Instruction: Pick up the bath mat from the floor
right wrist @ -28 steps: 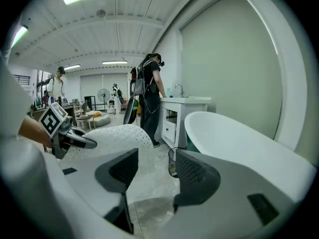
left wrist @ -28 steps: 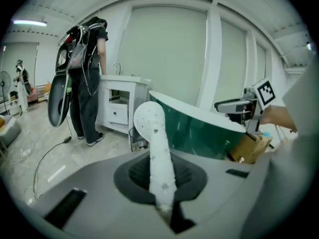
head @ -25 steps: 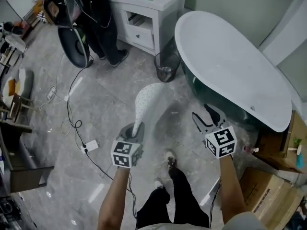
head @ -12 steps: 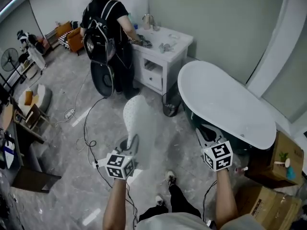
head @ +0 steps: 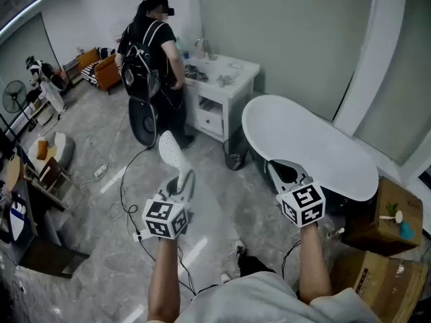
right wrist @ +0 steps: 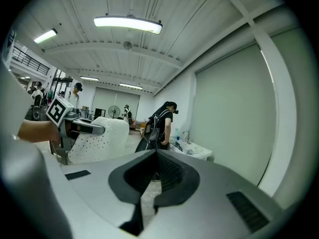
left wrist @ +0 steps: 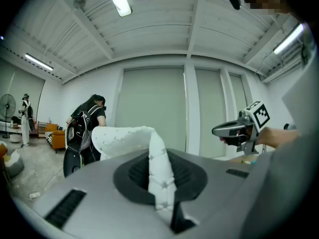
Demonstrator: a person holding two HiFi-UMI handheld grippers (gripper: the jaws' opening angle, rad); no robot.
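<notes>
White bath mat [head: 170, 151] is off the floor [head: 81, 214], pinched in the left claw [head: 183, 182]; right claw [head: 283, 171] just closed, empty. Next: probably only hold it.

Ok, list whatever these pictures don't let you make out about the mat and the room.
- Bath mat: head view, its gripped end is hidden inside the left gripper; left gripper view, its far end drops behind the gripper's body.
- Things on the vanity: head view, too small, partly behind the person.
- Floor beside the bathtub: head view, covered by the right gripper and arm.
</notes>
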